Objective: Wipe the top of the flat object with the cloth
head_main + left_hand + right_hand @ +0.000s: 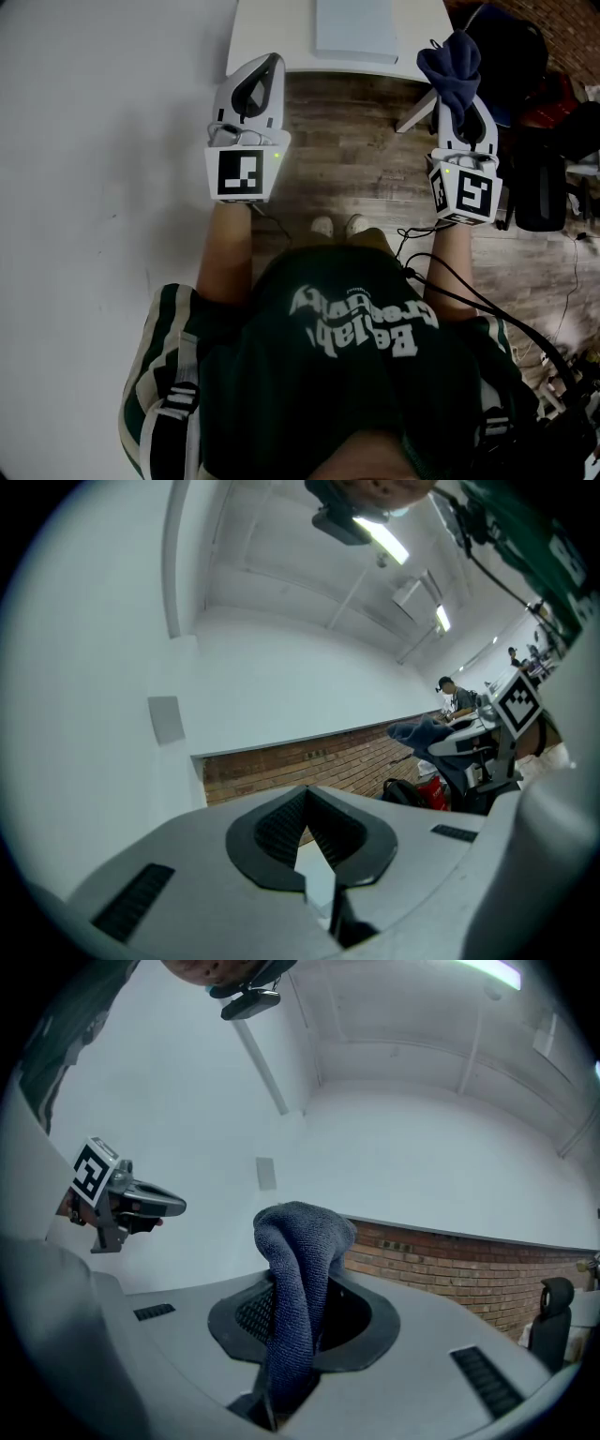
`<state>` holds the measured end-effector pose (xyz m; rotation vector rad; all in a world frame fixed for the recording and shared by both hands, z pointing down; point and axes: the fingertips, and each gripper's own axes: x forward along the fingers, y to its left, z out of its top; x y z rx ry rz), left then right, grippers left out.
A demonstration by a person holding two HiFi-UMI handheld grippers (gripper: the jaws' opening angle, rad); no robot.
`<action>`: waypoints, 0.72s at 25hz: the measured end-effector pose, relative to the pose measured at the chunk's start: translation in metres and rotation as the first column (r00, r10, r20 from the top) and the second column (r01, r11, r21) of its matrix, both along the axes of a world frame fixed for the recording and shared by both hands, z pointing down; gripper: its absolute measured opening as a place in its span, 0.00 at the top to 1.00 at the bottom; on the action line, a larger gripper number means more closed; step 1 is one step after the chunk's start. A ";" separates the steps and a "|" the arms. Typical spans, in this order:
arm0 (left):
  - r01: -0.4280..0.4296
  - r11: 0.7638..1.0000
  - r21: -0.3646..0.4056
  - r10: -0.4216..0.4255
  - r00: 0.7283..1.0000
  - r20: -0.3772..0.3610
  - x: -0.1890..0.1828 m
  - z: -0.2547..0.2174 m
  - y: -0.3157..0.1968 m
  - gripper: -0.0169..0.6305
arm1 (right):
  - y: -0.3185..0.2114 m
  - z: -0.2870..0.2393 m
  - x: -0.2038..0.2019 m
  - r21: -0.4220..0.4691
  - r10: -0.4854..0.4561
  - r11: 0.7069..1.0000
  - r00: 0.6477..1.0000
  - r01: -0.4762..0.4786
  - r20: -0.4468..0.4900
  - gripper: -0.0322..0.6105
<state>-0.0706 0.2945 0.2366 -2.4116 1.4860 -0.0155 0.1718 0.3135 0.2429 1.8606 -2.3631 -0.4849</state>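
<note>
The right gripper's (302,1290) two jaws are pressed together on the cloth (298,1241). It is a dark blue knitted cloth, pinched between the ribbed pads (249,1314). It stands up past the jaw tips and folds over on itself at the top.

The left gripper's (307,793) jaws meet at their tips with nothing between the pads (279,829). Only a narrow wedge of light surface shows through the gap lower down.

Both gripper views look out at a white wall, a strip of brick wall (309,759) and ceiling lights, so both grippers are tilted upward.

In the head view the left gripper (269,64) and right gripper (466,111) are held out side by side, well apart. Their marker cubes (241,173) face the camera, and bare forearms (225,251) reach back to the person's dark green shirt. The left gripper's tip overlaps the near edge of the white table (267,42). The right gripper is at the table's near right corner, and its cloth (454,67) bunches over its tips.

The flat object (356,28), a pale grey slab, lies on the table between and beyond the two grippers, touched by neither. Below is a wooden floor (347,141), with the person's shoes (339,225) visible.
</note>
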 end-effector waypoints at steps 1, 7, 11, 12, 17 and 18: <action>-0.004 1.000 -0.001 0.004 1.000 0.000 0.002 -0.002 0.001 0.98 | 0.002 -0.002 0.002 0.001 0.002 1.000 1.000 -0.002 0.004 0.86; -0.037 0.999 -0.006 0.037 0.999 0.002 0.005 -0.003 0.004 0.98 | 0.009 -0.001 0.002 -0.005 0.018 1.000 0.999 -0.018 0.028 0.86; -0.056 0.998 -0.006 0.056 0.998 -0.004 0.004 -0.003 0.001 0.97 | 0.005 -0.002 -0.005 -0.001 0.015 1.000 1.000 -0.015 0.027 0.86; -0.059 0.998 -0.009 0.059 0.998 -0.006 0.006 -0.003 0.000 0.98 | 0.004 -0.002 -0.005 0.000 0.012 1.000 1.000 -0.012 0.025 0.86; -0.058 0.998 -0.007 0.058 0.998 -0.009 0.014 0.000 -0.011 0.98 | -0.008 0.002 -0.004 0.005 -0.012 1.000 1.000 0.012 0.025 0.86; -0.058 0.998 -0.005 0.058 0.998 -0.008 0.015 0.000 -0.014 0.98 | -0.012 0.003 -0.005 0.007 -0.017 1.000 1.000 0.017 0.026 0.86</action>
